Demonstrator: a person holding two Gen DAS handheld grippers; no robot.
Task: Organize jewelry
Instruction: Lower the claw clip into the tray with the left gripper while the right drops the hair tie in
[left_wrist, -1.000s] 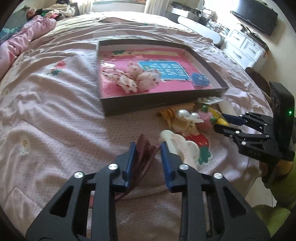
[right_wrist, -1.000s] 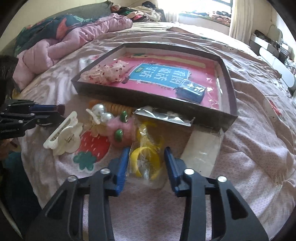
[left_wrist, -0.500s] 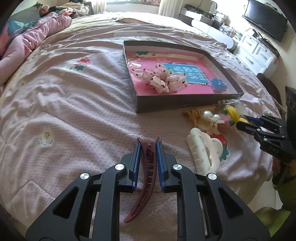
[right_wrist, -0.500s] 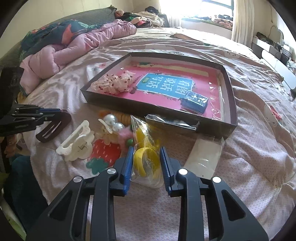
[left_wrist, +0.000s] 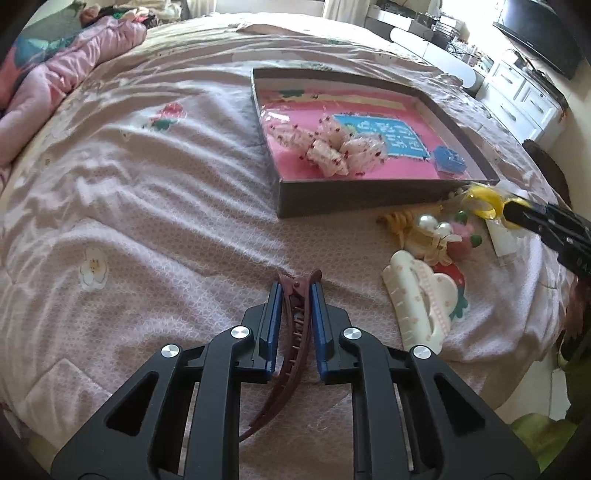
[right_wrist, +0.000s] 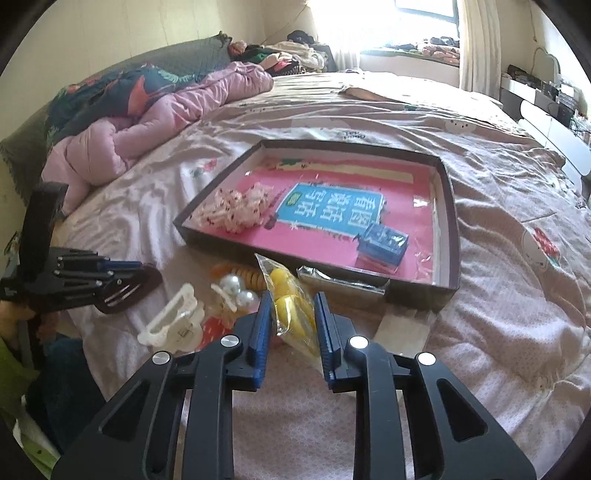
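Left wrist view shows your left gripper (left_wrist: 297, 295) with its jaws clamped on the maroon hair clip (left_wrist: 291, 332), whose long axis runs back along the fingers toward you, and the open box (left_wrist: 369, 197) lies ahead and to the right across the bed (left_wrist: 147, 221). Your right gripper (right_wrist: 293, 314) has its jaws clamped on the bag of yellow rings (right_wrist: 291, 306), held above the loose white claw clip (right_wrist: 173, 321) and pearl piece (right_wrist: 236, 290), with the box's near wall just beyond its tips. By my reading, the right is nearer, so it needs only a short forward carry.
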